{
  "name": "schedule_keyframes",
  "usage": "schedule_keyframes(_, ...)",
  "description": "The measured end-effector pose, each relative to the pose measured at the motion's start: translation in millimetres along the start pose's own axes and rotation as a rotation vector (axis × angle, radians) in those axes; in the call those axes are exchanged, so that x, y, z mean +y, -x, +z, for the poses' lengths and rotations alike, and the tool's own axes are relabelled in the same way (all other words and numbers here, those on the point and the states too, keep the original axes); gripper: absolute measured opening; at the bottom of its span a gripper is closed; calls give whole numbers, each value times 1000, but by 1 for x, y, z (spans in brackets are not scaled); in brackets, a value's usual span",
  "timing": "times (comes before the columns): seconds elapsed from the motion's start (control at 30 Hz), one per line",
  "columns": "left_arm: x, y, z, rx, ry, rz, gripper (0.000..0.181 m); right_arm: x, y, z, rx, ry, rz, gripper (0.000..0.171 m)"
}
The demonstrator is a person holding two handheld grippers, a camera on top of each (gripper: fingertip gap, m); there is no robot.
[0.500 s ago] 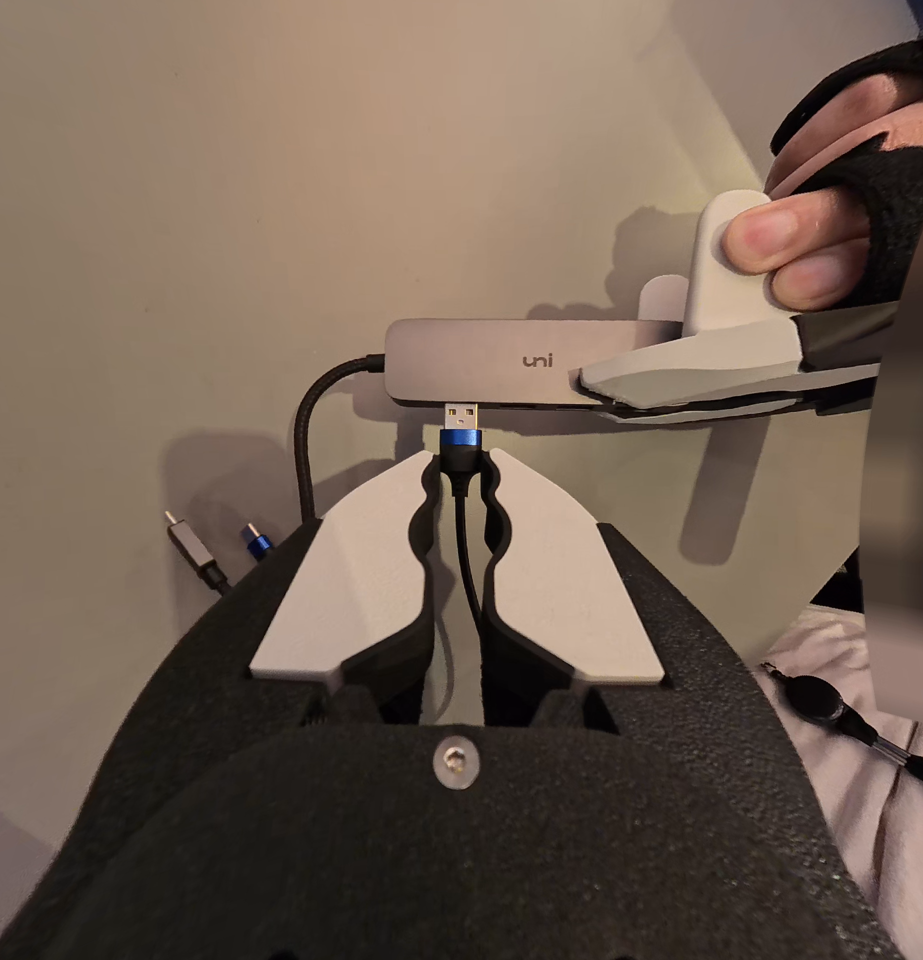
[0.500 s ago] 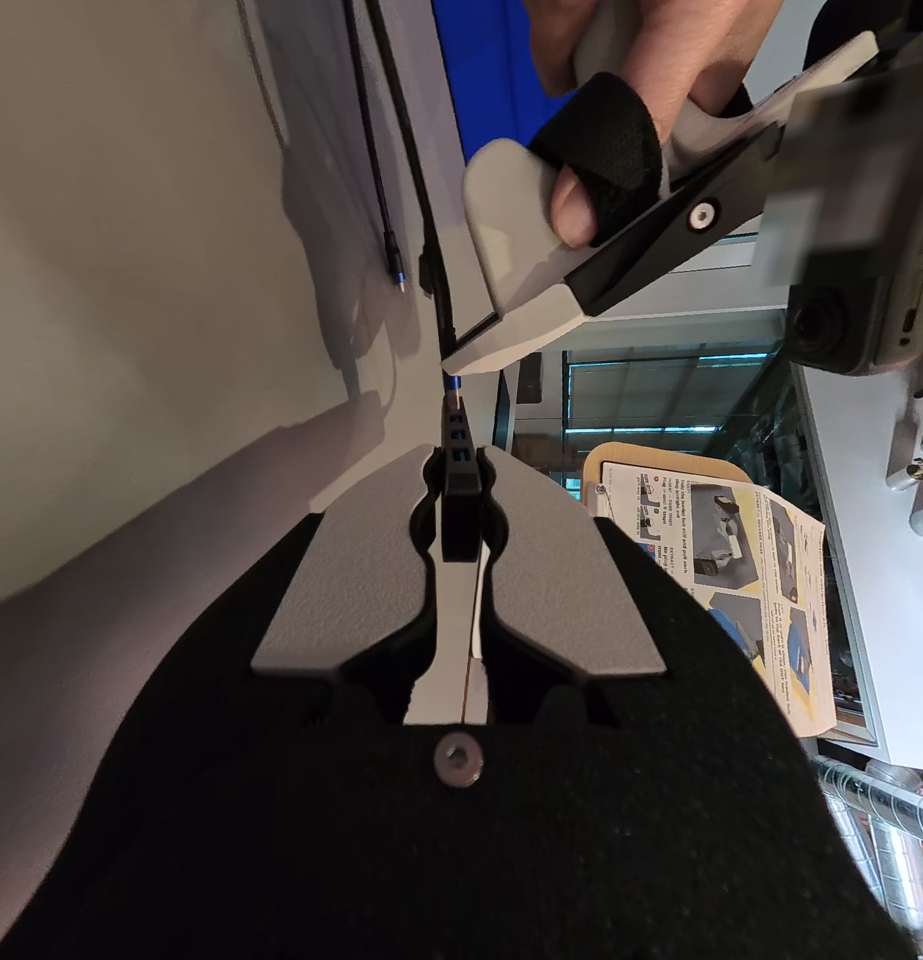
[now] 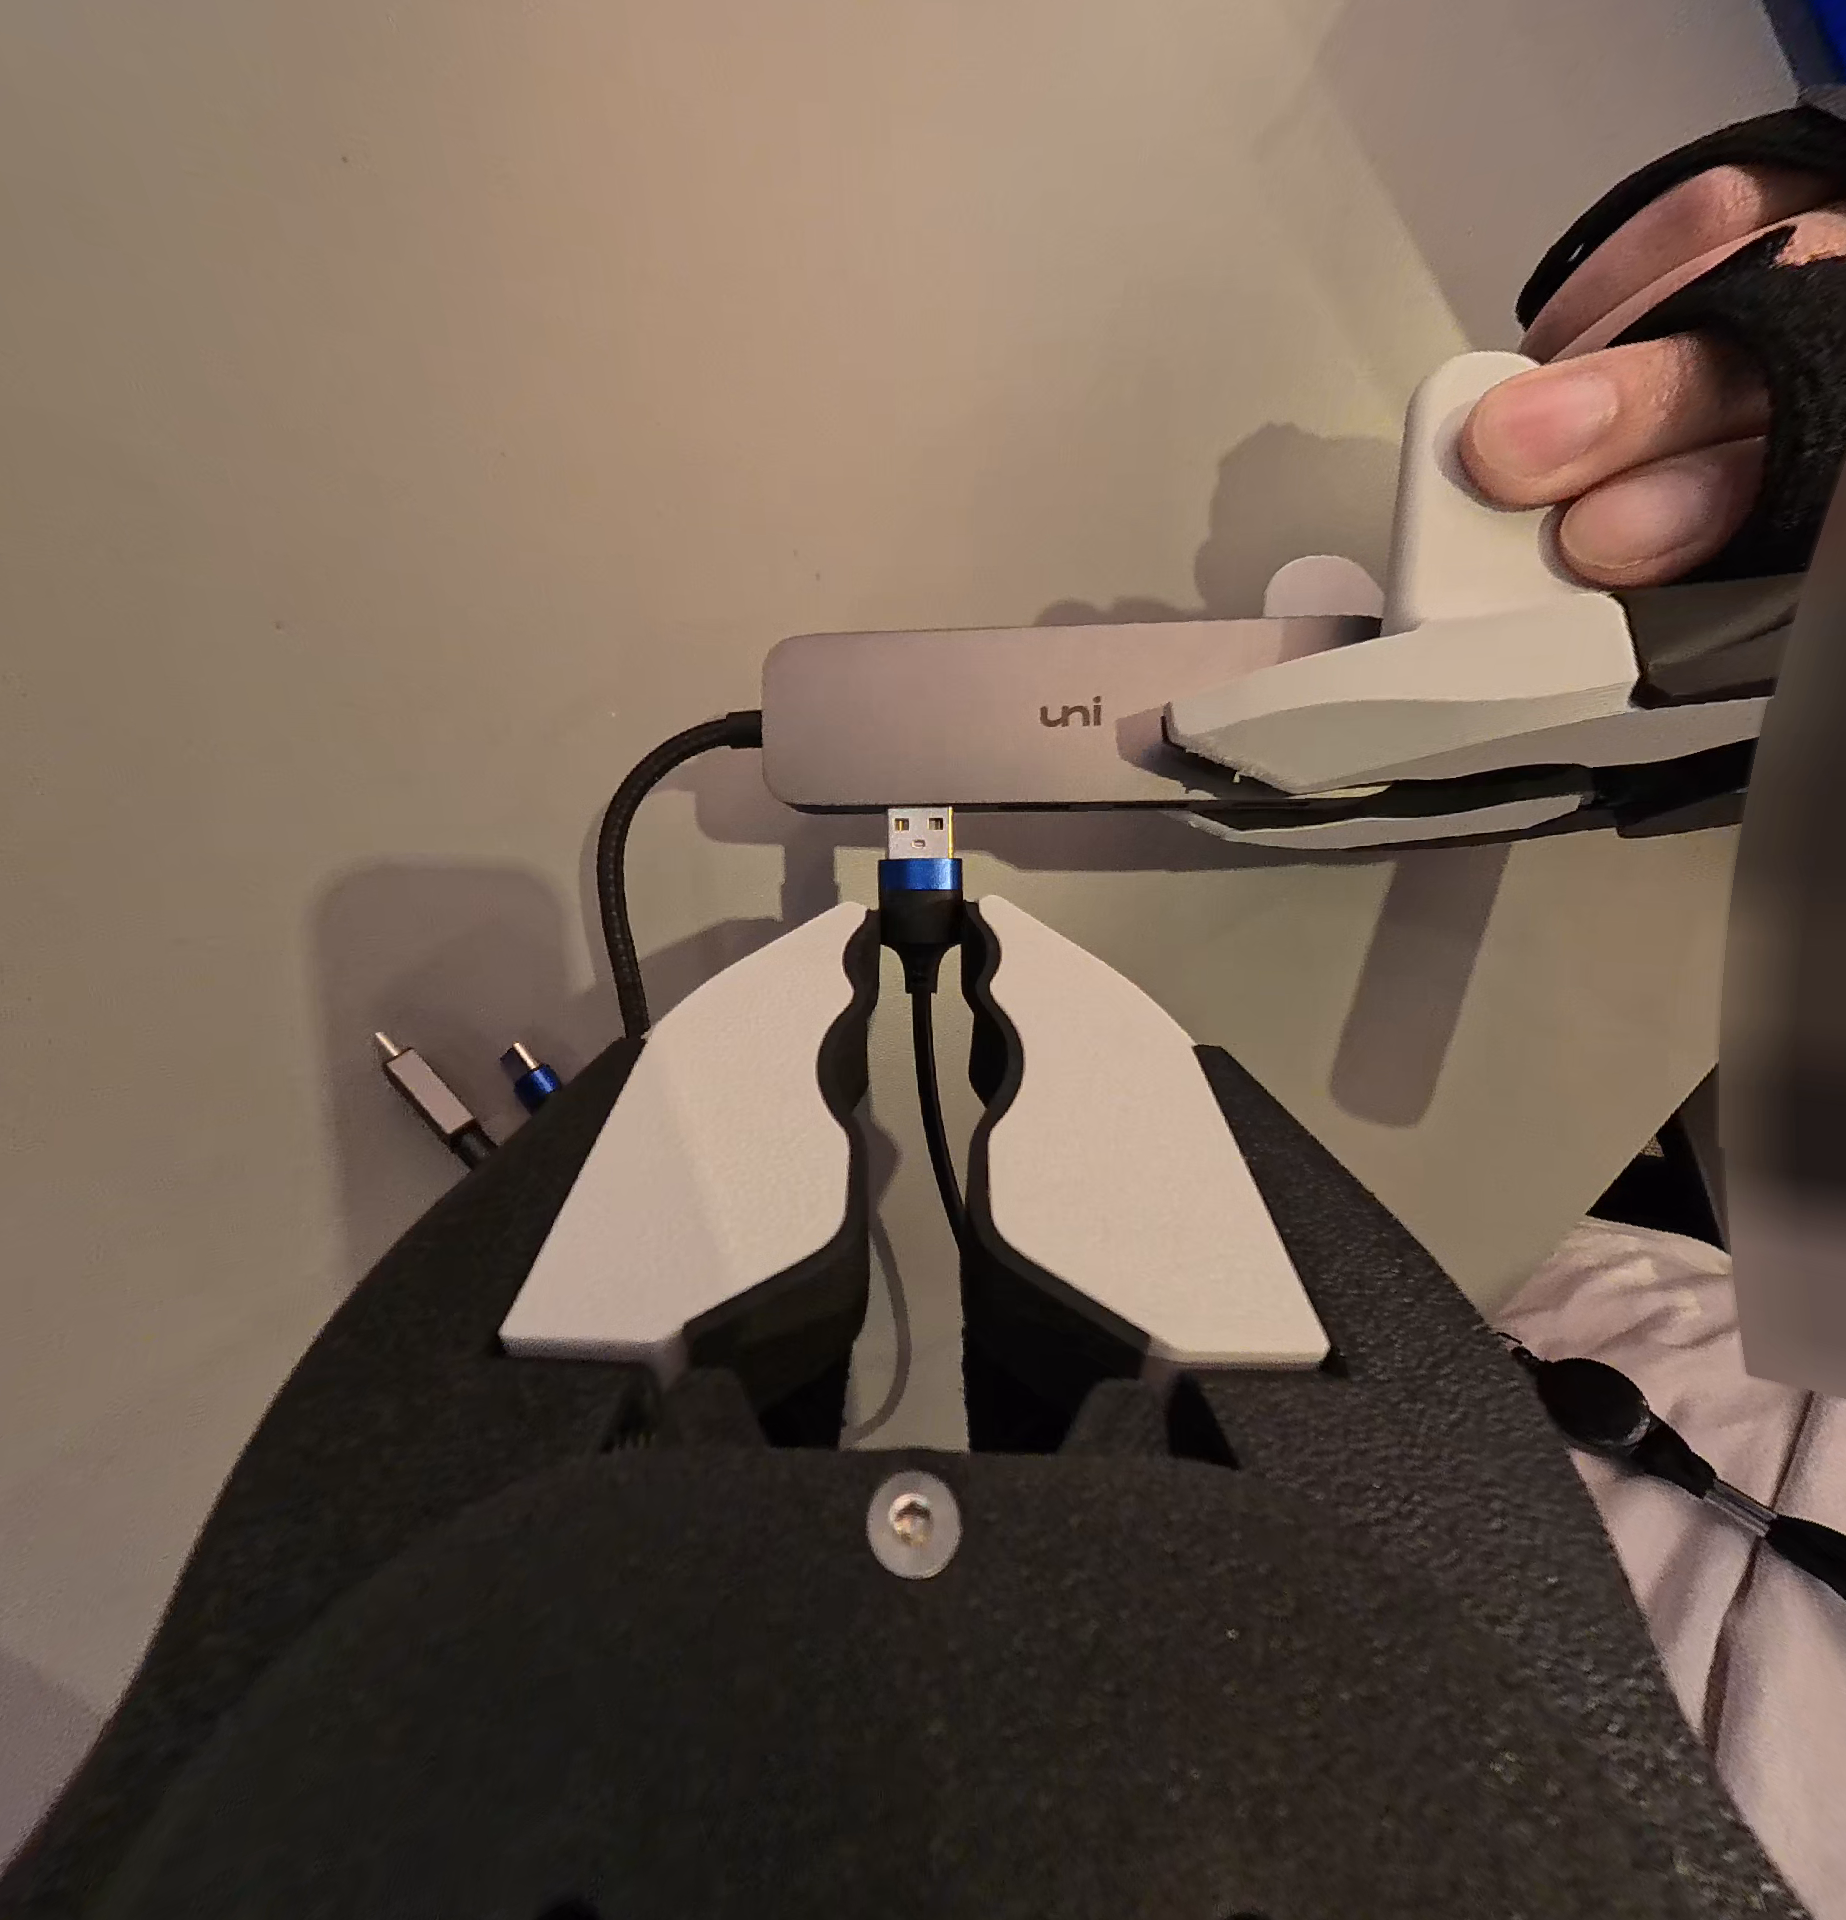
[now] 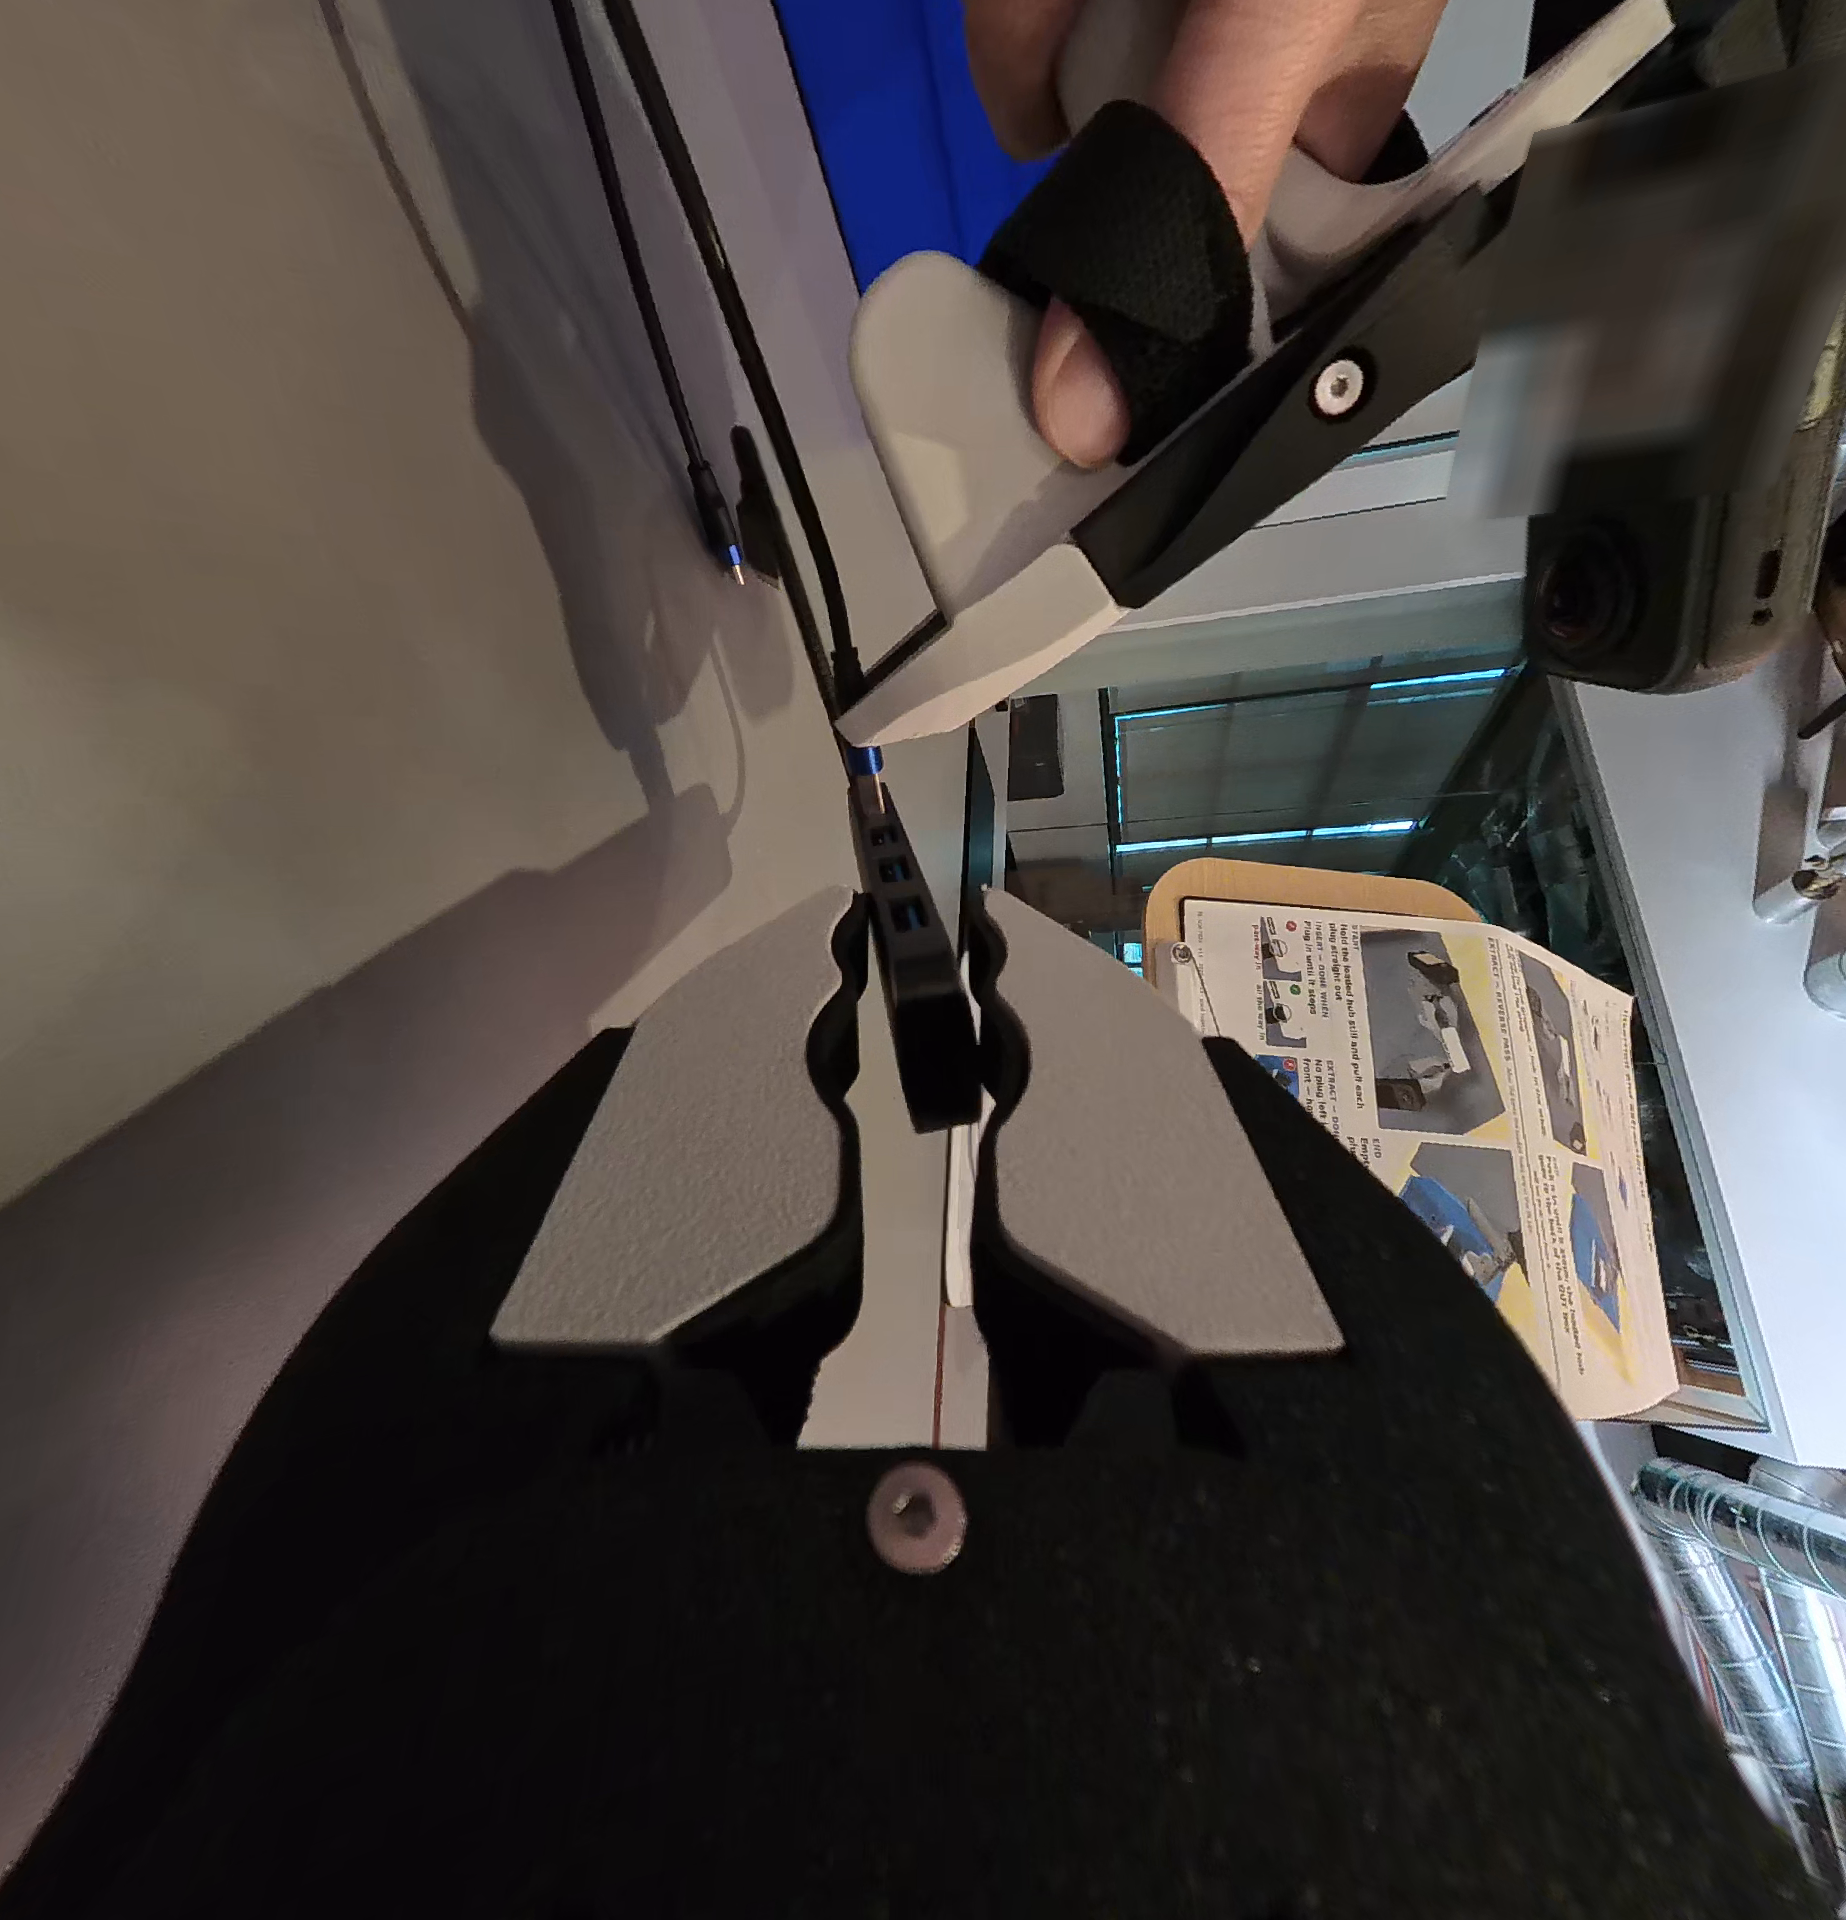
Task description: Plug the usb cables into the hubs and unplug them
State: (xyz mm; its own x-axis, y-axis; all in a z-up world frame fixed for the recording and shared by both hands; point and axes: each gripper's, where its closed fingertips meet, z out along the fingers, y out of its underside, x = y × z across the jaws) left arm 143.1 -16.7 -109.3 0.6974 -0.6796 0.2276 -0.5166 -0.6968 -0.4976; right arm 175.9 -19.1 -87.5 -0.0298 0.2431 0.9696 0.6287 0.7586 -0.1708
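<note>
The bench (image 3: 379, 416) lies pale and bare behind everything, with two loose plug ends (image 3: 529, 1081) lying on it by the left claw's shoulder. Over it the right claw (image 4: 914, 997) is clenched on one end of the grey hub (image 3: 950, 717), holding it level and clear of the bench. The left claw (image 3: 919, 914) is clenched on the black grip of the plug (image 3: 919, 836), the cable (image 3: 934, 1091) trailing back between its fingers. Against half a second ago, almost nothing has moved: the metal tongue sat with its tip at the hub's lower edge then and sits there now, most of it still bare, and both claws hold as they did. From the right wrist view the plug (image 4: 869, 774) meets the hub's far port (image 4: 877, 831) while the nearer ports stand empty. So the tongue looks at the mouth of the port, not seated; I cannot tell whether it is going in or coming out. Either way, travel should stay straight along the port, or the tongue may bind.
</note>
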Motion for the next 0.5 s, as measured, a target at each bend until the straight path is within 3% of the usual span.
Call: schedule_keyframes(0.5,1,1,5,-21,48,-11,15,7,10,4,-37,44,-57,11)
